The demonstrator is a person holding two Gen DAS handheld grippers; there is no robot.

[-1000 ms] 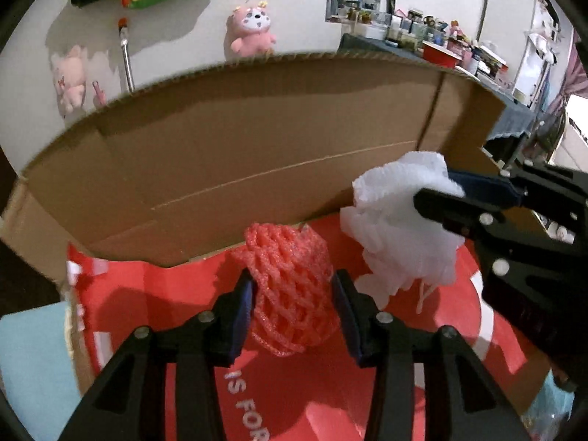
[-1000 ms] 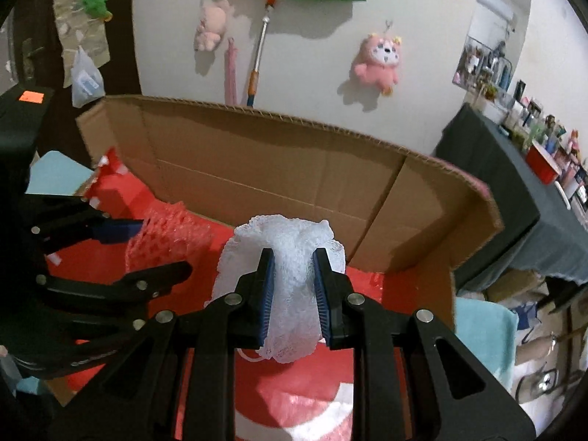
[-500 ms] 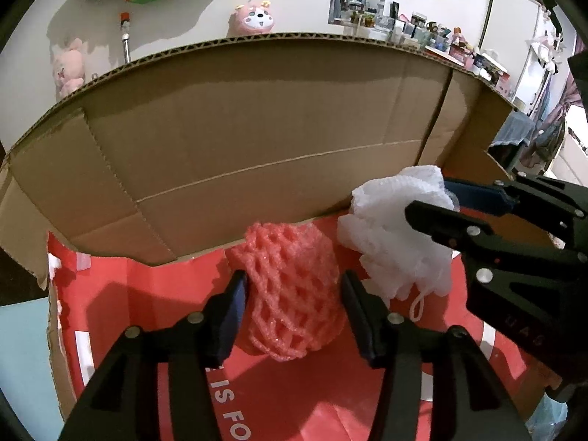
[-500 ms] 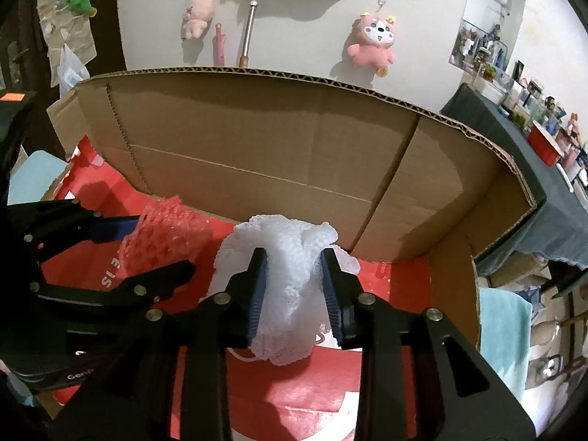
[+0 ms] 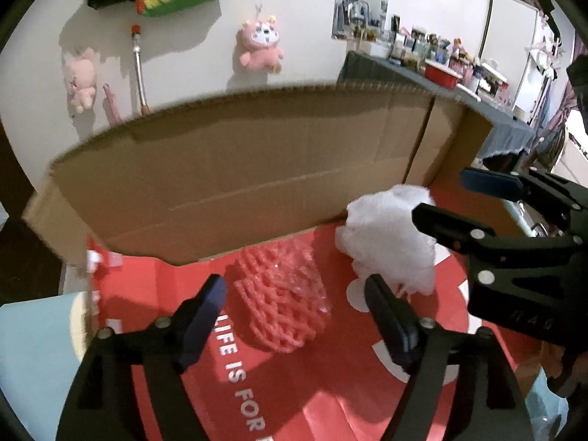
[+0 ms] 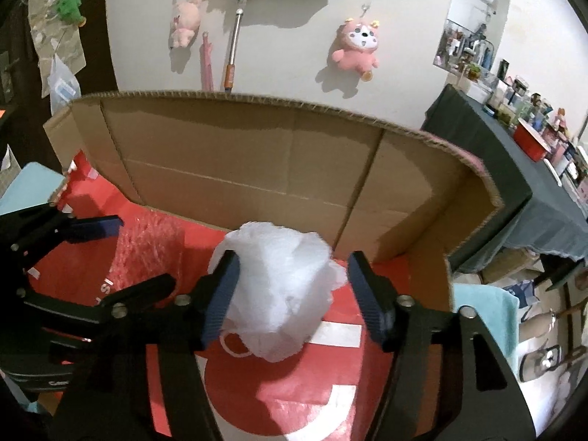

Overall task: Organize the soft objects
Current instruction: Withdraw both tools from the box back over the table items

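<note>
A red foam net (image 5: 283, 294) lies on the red printed floor of a cardboard box (image 5: 235, 169). My left gripper (image 5: 294, 305) is open around it, jaws well apart and not touching it. A white mesh puff (image 6: 283, 286) lies on the box floor to its right, also seen in the left wrist view (image 5: 389, 242). My right gripper (image 6: 294, 294) is open, its jaws on either side of the puff with gaps. The red net shows blurred in the right wrist view (image 6: 147, 250), beside the left gripper (image 6: 121, 257).
The box's tall brown back wall (image 6: 257, 169) stands just beyond both objects. Its right flap (image 6: 466, 202) bends round. Plush toys (image 6: 356, 44) hang on the white wall behind. A dark-clothed table (image 6: 514, 169) with clutter is at right. Light blue cloth (image 5: 33, 352) lies outside the box.
Both grippers opened wide and let go: the red net and the white puff now rest on the box floor. Both grippers pulled back a little.
</note>
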